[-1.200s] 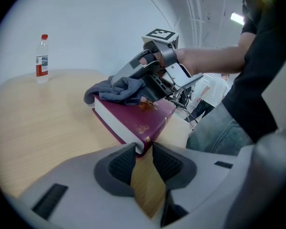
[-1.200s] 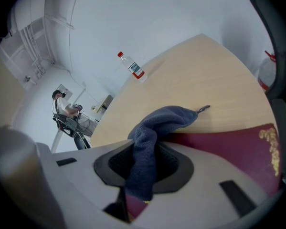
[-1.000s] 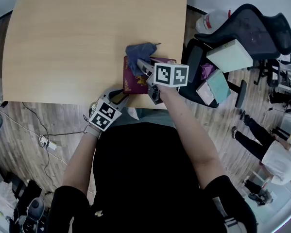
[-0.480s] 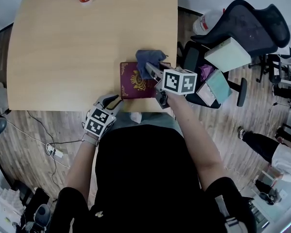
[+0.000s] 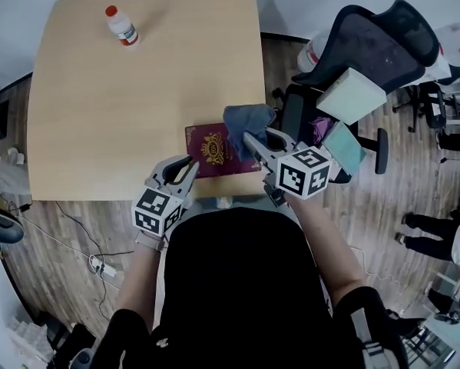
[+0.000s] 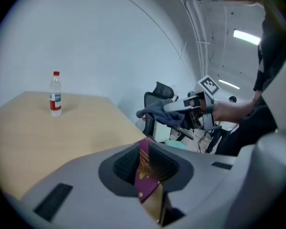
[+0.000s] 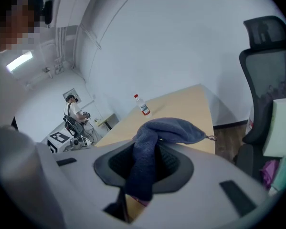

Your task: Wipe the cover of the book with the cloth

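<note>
Here, the right gripper [image 5: 254, 138] pinches the drooping cloth [image 5: 245, 118].

Bottle [image 5: 123, 26] on table's [image 5: 137, 114] far left, book [image 5: 210, 151] by its near edge, cloth [image 5: 249, 119] at book's right end

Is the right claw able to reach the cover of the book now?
Probably yes: the right claw, shut on the cloth, is at the edge of the book, and nothing stands between them.
</note>
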`<state>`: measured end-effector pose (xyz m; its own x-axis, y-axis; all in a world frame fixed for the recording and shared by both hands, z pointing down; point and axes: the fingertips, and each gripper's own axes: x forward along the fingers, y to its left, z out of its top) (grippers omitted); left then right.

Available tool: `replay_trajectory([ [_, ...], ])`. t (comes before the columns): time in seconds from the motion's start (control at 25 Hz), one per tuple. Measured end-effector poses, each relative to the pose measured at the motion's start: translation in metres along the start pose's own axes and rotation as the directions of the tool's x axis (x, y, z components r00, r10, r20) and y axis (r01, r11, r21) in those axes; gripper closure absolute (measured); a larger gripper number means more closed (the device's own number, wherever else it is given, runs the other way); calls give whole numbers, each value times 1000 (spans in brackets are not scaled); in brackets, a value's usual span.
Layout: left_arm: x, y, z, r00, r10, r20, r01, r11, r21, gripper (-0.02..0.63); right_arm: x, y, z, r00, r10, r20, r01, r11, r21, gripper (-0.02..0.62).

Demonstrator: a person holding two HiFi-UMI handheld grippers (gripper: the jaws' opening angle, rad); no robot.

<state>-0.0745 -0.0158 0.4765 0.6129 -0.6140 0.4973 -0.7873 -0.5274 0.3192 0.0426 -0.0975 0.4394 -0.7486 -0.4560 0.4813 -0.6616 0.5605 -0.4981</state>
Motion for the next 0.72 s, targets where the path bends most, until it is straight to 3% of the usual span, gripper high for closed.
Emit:
replay_trajectory([
  [0.2, -9, -18, 70, 990, 17, 137, -23, 999, 48, 537, -44, 12, 37, 995, 12, 96, -4, 997, -75, 494],
  [0.44, -24, -43, 136, 954, 20, 298, -36, 998, 50, 537, -97, 25, 77, 979, 19, 203, 13, 987, -159, 494],
  [0.72, -32, -73, 185, 930, -1, 368, -49, 991, 125, 537, -142, 37, 110, 957, 19, 291, 60, 963, -262, 494],
])
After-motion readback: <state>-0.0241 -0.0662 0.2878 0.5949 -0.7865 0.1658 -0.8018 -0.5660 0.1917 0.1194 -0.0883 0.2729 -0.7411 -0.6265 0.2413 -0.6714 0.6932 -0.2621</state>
